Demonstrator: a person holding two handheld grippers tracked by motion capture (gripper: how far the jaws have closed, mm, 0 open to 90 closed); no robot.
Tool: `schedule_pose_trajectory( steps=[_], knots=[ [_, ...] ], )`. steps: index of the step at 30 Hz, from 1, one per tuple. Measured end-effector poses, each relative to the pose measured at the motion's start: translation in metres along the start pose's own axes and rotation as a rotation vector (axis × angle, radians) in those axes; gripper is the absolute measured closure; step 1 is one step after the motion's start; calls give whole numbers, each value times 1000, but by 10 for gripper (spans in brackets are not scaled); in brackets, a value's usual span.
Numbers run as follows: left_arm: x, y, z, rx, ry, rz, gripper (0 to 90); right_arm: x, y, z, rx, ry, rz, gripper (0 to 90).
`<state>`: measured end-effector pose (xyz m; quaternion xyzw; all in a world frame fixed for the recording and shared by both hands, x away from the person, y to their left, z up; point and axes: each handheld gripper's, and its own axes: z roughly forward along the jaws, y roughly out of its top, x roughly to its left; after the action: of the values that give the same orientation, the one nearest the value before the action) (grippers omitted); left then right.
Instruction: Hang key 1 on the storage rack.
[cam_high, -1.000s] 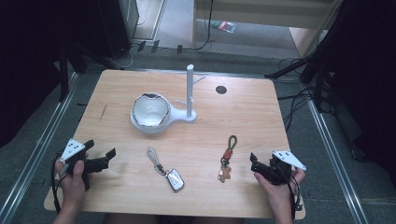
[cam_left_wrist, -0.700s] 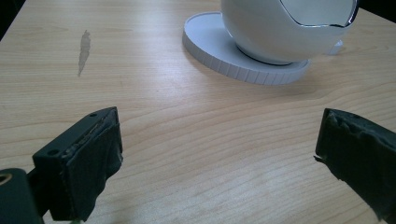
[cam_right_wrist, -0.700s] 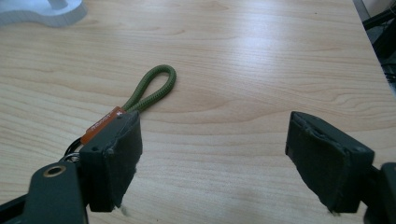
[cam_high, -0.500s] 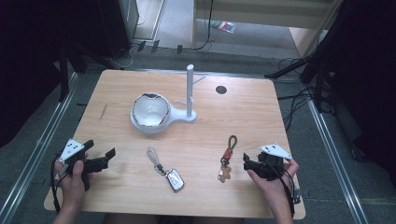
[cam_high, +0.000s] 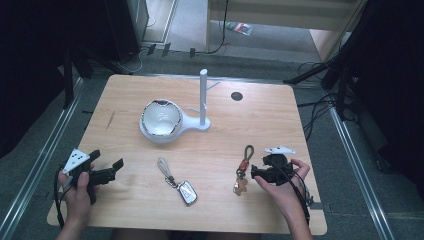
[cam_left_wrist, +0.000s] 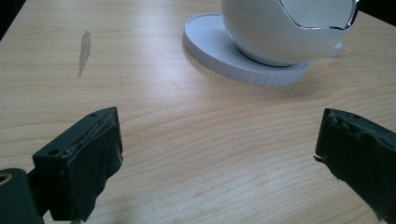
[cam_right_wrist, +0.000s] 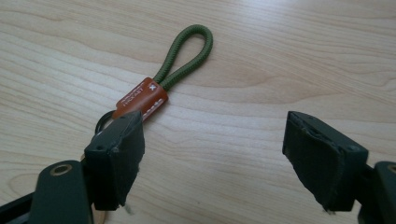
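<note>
High view: right gripper (cam_high: 256, 173) just beside the green-loop keychain (cam_high: 244, 167) near the table's (cam_high: 260, 120) front edge, jaws released and lately narrowing, nothing between them; left gripper (cam_high: 107, 170) released, idle at front left; car key (cam_high: 186, 192) lying between. White bowl (cam_high: 161, 119) on its stand (cam_high: 202, 102), apparently empty. Left gripper view: jaws spread over bare wood, bowl (cam_left_wrist: 285, 28) ahead, interior hidden. Right gripper view: loop (cam_right_wrist: 187, 53) and brown tag (cam_right_wrist: 140, 99) ahead of the left jaw, off-centre; likely risk: closing here pinches nothing or shoves the keychain aside.

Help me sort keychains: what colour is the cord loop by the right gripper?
Olive green cord loop, clearest in the right gripper view.
</note>
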<state>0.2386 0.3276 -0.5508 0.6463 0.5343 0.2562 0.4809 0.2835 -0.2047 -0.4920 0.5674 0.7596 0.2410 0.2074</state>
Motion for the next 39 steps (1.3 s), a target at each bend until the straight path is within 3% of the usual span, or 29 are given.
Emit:
schedule_pose_trajectory(
  steps=[15, 20, 25, 29, 35, 39],
  knots=[
    [0, 0, 0, 0, 0, 6, 12, 21, 24, 15, 167, 4, -7, 205],
    [0, 0, 0, 0, 0, 5, 11, 26, 30, 23, 224, 6, 10, 215],
    [0, 0, 0, 0, 0, 6, 12, 29, 34, 28, 250, 9, 19, 223],
    [0, 0, 0, -1, -1, 8, 11, 33, 42, 32, 285, -7, 72, 252],
    [0, 0, 0, -1, -2, 9, 12, 37, 48, 36, 324, -37, 69, 288],
    [0, 0, 0, -2, -2, 7, 12, 38, 54, 40, 338, -40, 97, 318]
  ],
)
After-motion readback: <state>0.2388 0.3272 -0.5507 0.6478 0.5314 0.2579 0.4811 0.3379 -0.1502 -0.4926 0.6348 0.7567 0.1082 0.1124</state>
